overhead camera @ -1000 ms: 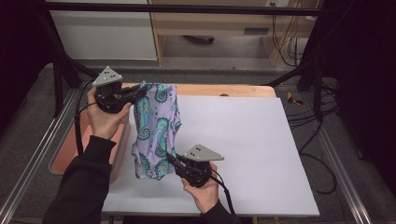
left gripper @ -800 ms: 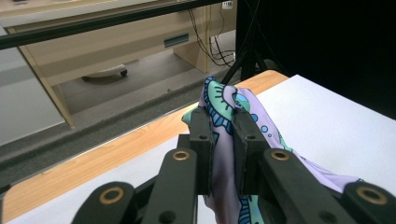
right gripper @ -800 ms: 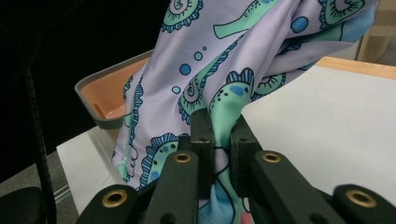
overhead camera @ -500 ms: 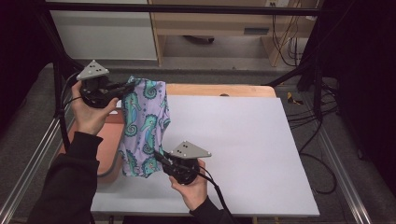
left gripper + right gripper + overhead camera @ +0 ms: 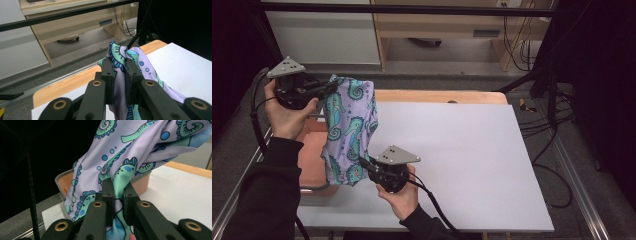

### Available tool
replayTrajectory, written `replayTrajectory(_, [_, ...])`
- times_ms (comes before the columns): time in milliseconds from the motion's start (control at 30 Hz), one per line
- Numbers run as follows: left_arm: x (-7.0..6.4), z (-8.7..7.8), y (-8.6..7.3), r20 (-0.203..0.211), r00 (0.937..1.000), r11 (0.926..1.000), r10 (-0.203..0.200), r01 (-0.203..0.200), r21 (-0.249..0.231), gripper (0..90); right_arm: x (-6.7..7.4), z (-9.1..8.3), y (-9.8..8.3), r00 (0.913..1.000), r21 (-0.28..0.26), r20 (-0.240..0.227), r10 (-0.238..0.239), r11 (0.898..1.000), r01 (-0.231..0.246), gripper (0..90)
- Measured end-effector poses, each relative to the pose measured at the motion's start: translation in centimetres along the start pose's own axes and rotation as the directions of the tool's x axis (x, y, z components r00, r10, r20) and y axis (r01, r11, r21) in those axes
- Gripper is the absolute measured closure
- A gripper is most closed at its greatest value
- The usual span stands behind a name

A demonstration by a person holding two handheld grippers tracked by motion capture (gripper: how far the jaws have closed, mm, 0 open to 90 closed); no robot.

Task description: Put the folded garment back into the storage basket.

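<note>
The left hand-held gripper (image 5: 119,82) and right hand-held gripper (image 5: 117,200) each pinch an edge of the seahorse-print cloth (image 5: 348,131), hanging above the orange bin (image 5: 312,155) beside the white surface (image 5: 462,160). Keep both grips firm and the cloth taut.

The cloth (image 5: 347,132) is lilac, printed with teal-green seahorses outlined in dark blue and scattered blue dots (some patches sky-blue). At its seven o'clock the bin (image 5: 312,155) is salmon-pink. The counter (image 5: 472,165) is white, wood-edged; the tongs (image 5: 117,192) are black.
</note>
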State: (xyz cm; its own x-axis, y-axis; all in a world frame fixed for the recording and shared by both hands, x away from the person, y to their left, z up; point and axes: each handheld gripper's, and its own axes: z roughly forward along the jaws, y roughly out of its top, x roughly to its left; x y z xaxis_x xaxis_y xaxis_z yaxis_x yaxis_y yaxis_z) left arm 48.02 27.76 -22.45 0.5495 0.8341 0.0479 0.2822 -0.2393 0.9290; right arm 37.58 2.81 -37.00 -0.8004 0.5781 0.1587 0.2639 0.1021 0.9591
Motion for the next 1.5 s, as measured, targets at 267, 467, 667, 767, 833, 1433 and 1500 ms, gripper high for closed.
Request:
replayTrajectory(267, [2.0,-1.4,-0.1,-0.014,0.9994,0.9992,-0.033,0.033,-0.021,79.8,0.8,1.5,0.9,0.9998,-0.005,-0.014,-0.016,1.0,0.016,83.9])
replayTrajectory(467, [3.2,-2.4,-0.1,-0.03,0.9988,0.9988,-0.04,0.039,-0.03,79.8,1.3,2.6,1.6,0.9996,-0.018,-0.027,-0.012,1.0,0.011,83.9])
replayTrajectory(667, [4.6,-3.5,0.0,-0.051,0.9978,0.9985,-0.043,0.041,-0.037,79.8,1.8,3.9,2.2,0.999,-0.026,-0.039,-0.02,0.999,0.019,83.9])
replayTrajectory(767, [5.3,-3.9,-0.1,-0.059,0.9973,0.9985,-0.044,0.042,-0.036,79.8,2.1,4.7,2.3,0.9986,-0.029,-0.045,-0.026,0.999,0.025,83.9])
replayTrajectory(833, [5.8,-4.1,-0.4,-0.069,0.9965,0.9985,-0.048,0.045,-0.031,79.8,2.4,5.3,2.4,0.9984,-0.026,-0.05,-0.027,0.999,0.025,83.9])
replayTrajectory(1433, [10.9,-5.0,-4.4,-0.14,0.9867,0.9952,-0.082,0.089,0.042,79.7,4.8,12.2,0.7,0.9962,0.028,-0.081,-0.032,0.999,0.034,83.9])
replayTrajectory(1500, [11.5,-4.9,-5.0,-0.143,0.9858,0.9939,-0.088,0.096,0.055,79.7,5.1,13.0,0.2,0.9965,0.037,-0.079,-0.027,0.999,0.03,83.9])
